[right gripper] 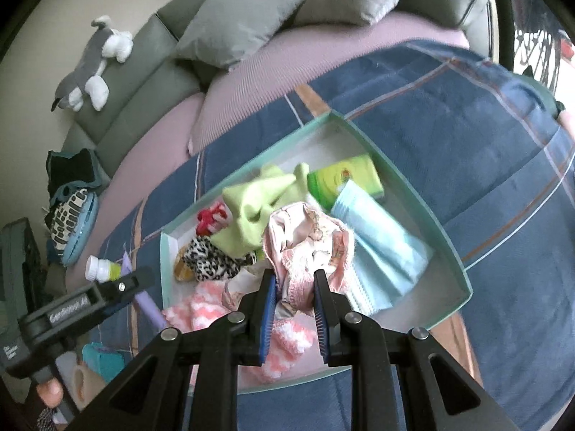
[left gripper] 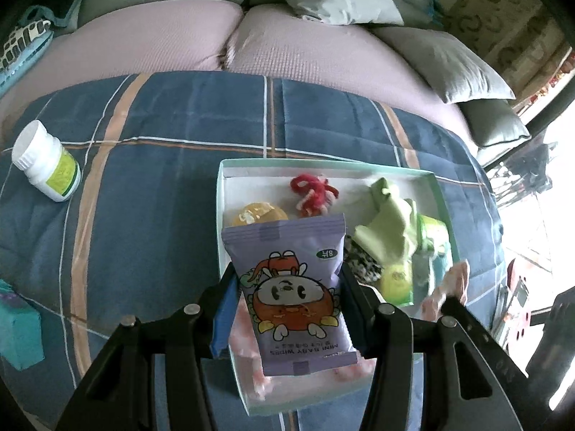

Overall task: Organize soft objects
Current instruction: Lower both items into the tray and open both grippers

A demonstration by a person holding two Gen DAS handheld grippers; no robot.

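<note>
- The left gripper (left gripper: 289,298) holds a purple packet of baby wipes (left gripper: 291,287) between its two pads, hanging over the near left part of the tray (left gripper: 220,215).
- The right gripper (right gripper: 295,309) is closed narrow on a bunched pink cloth (right gripper: 309,248), which hangs over the near part of the tray (right gripper: 456,251).
- The tray is a shallow white box with a pale green rim, and it lies on a blue checked blanket (left gripper: 143,179).
- In the tray, under the wipes packet, lies a pink and white knitted piece (left gripper: 248,344), also seen in the right view (right gripper: 201,309) at the tray's near left corner.
- Farther in lie a leopard-print cloth (right gripper: 212,255), a round yellow thing (left gripper: 257,215) and a red and white yarn knot (left gripper: 312,194).
- A light green cloth (right gripper: 251,212) lies in the middle of the tray, touching the leopard cloth.
- Toward the tray's far right side lie a green packet (right gripper: 345,183) and a pale blue pack of tissues (right gripper: 384,248), the blue one overlapping the green.
- Outside the tray, well to its left on the blanket, a white bottle with a green label (left gripper: 46,163) lies on its side.
- A teal box (left gripper: 18,337) sits at the blanket's near left edge, well apart from the tray.
- Beyond the blanket a pink mattress cover (left gripper: 161,43) and grey pillows (left gripper: 445,61) lie at the head of the bed.
- A grey and white plush dog (right gripper: 93,68) rests on the grey headboard, far from the tray.
</note>
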